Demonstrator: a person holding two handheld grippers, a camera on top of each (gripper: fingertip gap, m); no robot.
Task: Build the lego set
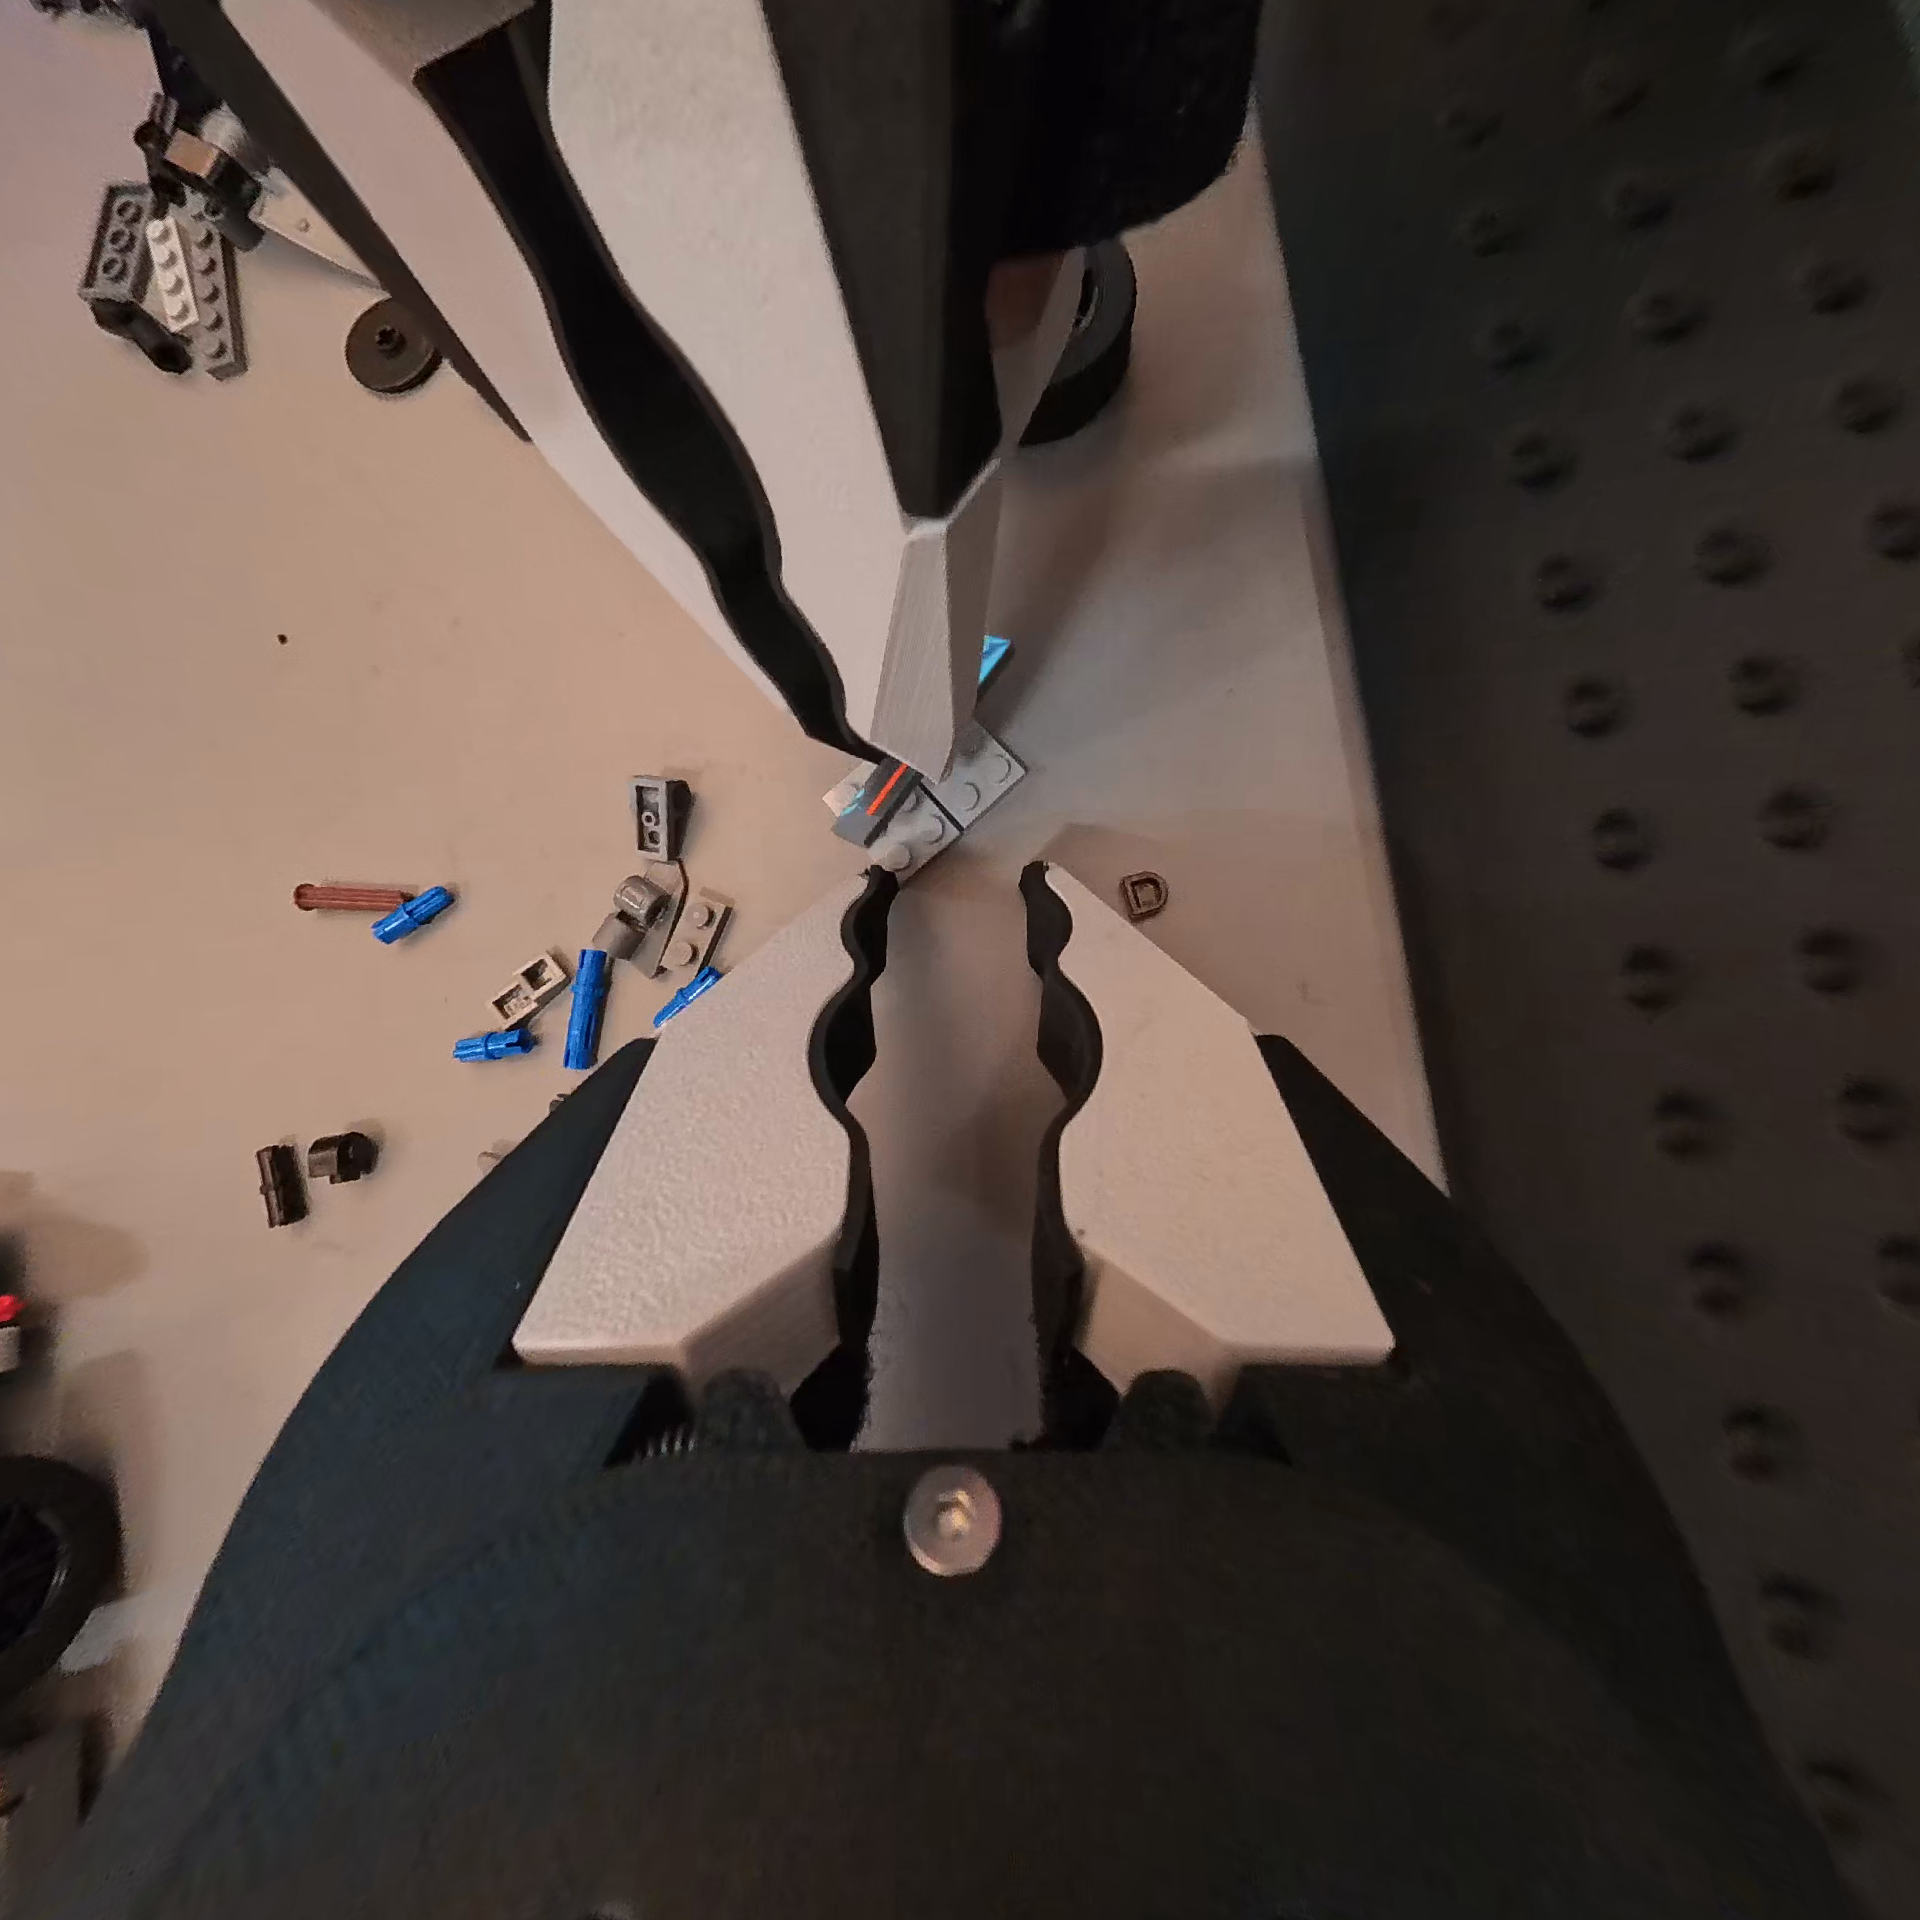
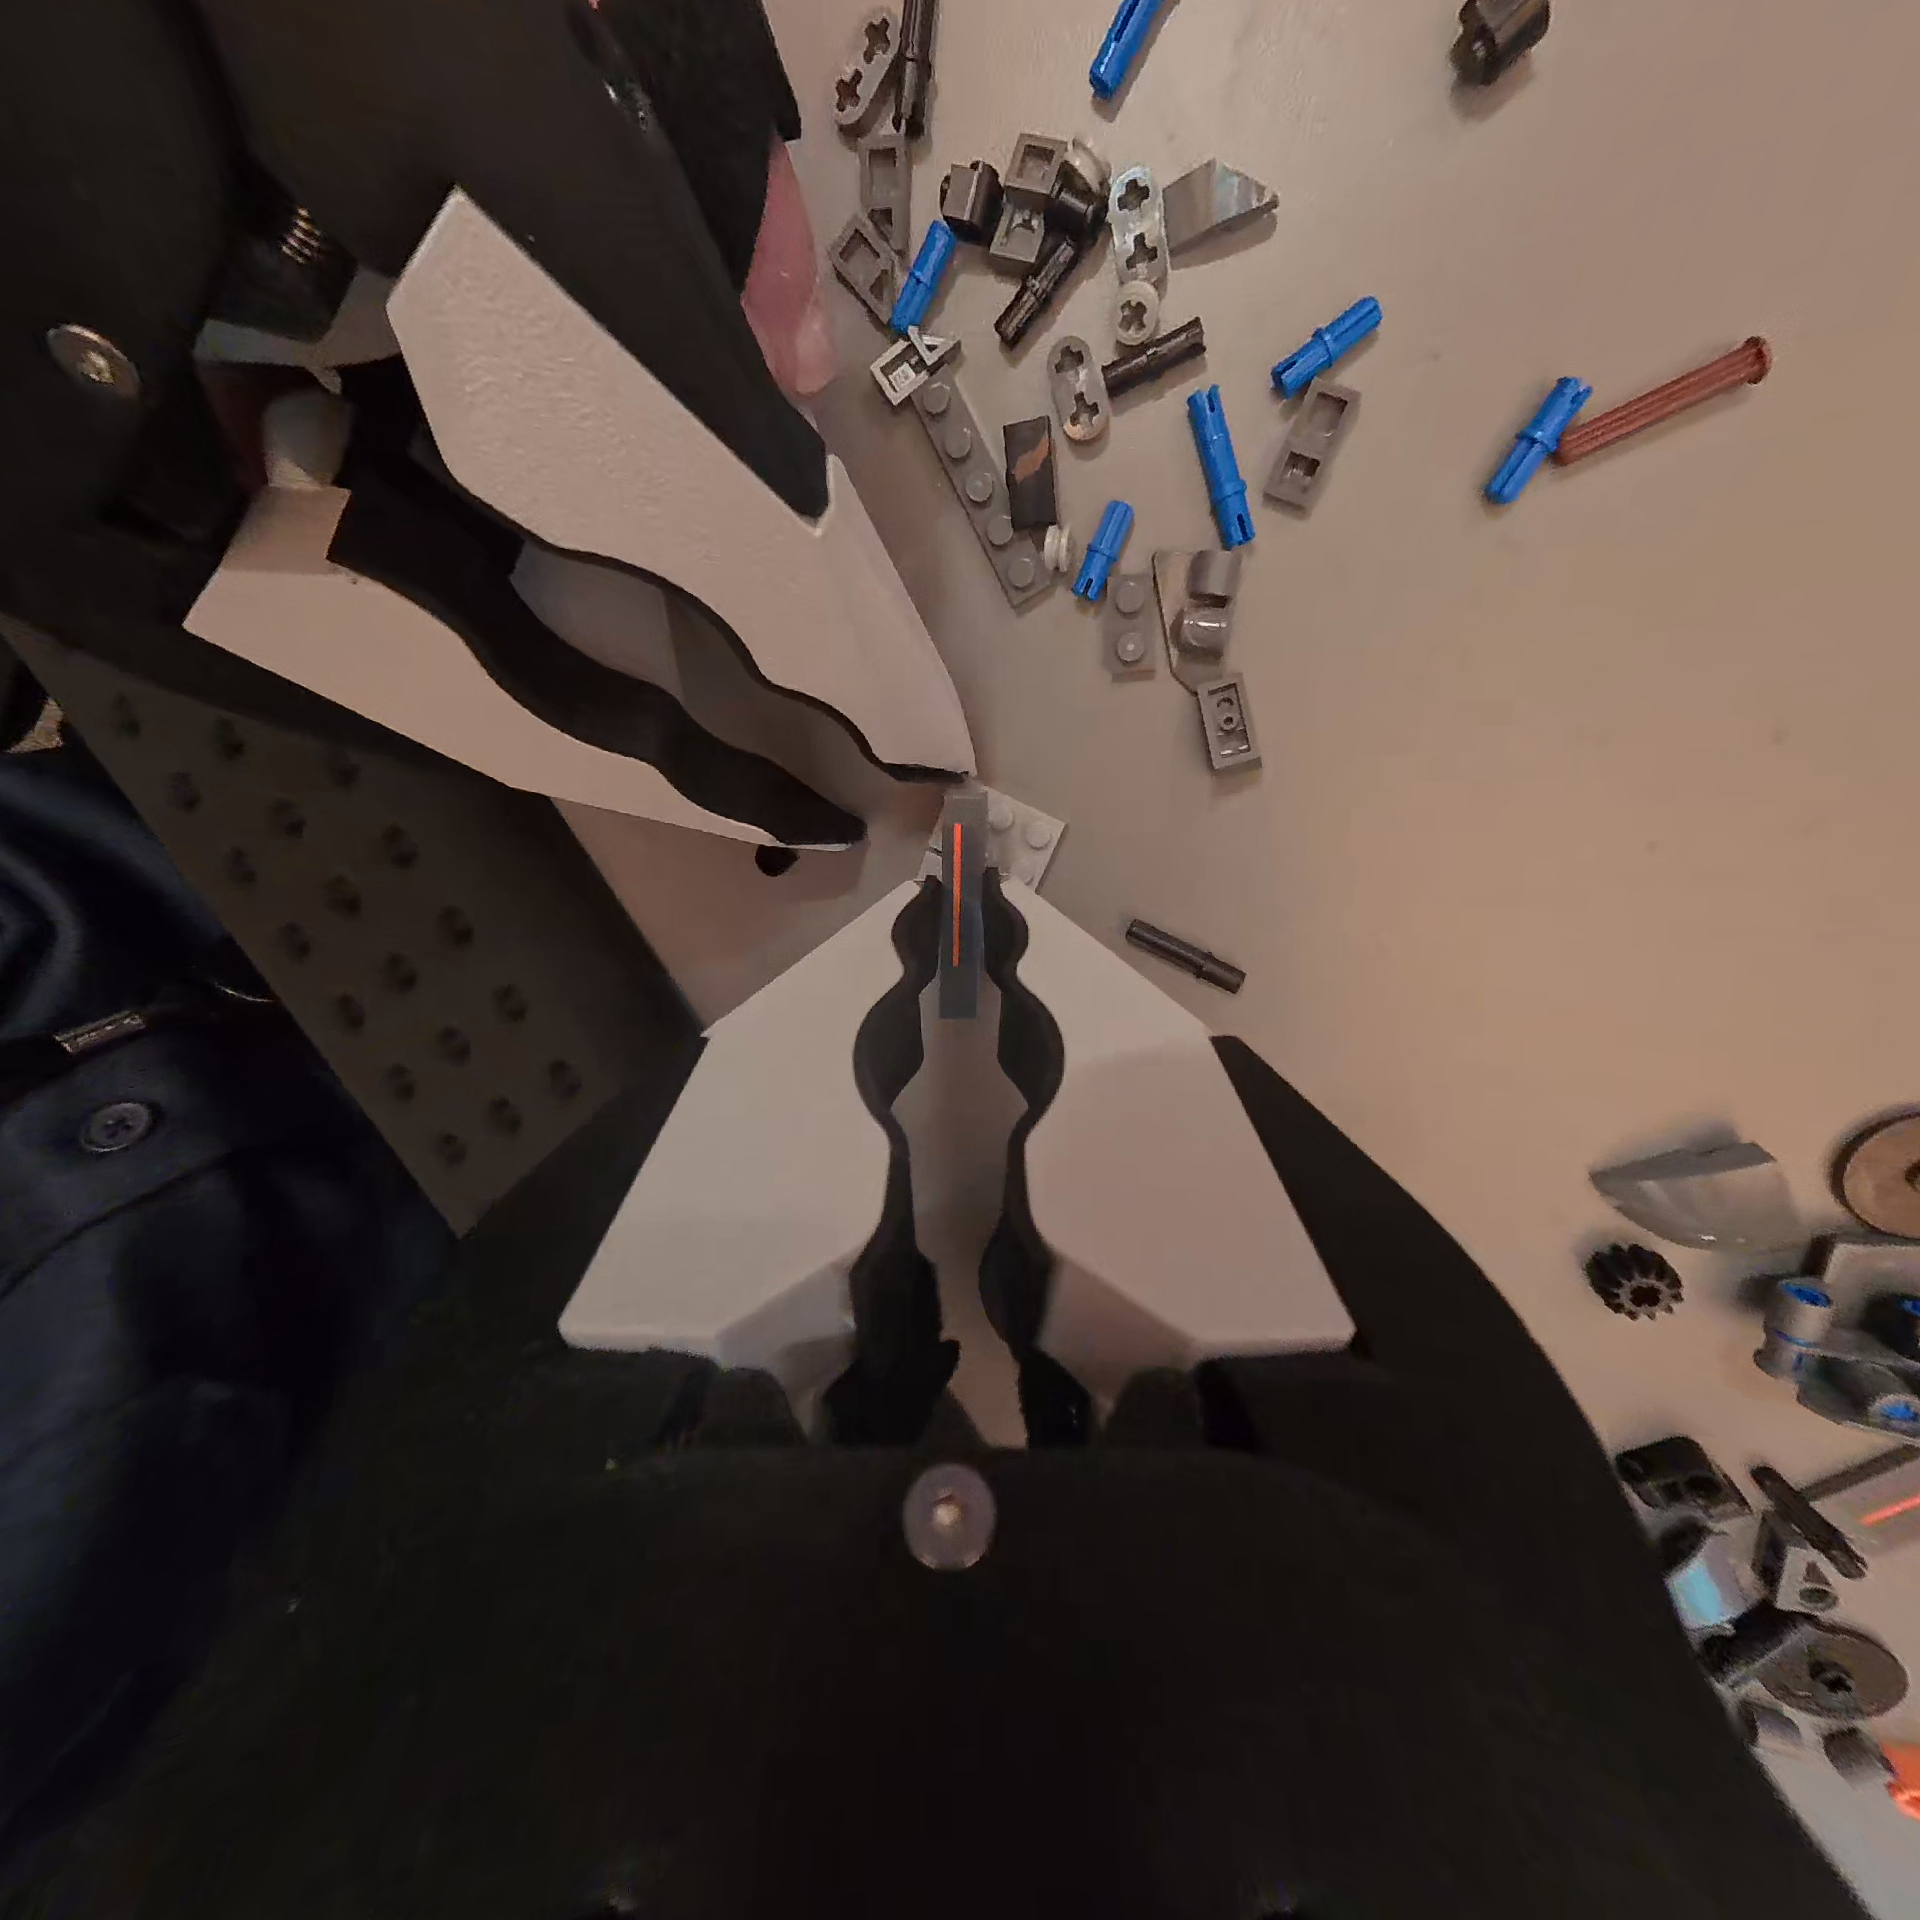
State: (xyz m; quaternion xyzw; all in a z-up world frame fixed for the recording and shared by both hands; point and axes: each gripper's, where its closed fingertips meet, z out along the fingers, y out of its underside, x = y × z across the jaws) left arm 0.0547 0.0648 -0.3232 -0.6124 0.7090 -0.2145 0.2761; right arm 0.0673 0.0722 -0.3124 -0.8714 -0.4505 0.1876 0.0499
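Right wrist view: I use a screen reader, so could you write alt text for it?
The right gripper is shut on a dark tile with an orange stripe, pressing it onto a light grey studded plate on the table. The left gripper hovers open beside it; loose blue pins lie beyond.

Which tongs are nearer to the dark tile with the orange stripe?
Right. The right tongs are shut on the dark striped tile, pressing it onto the grey plate. The left tongs are open, just beside the plate, not touching the tile.
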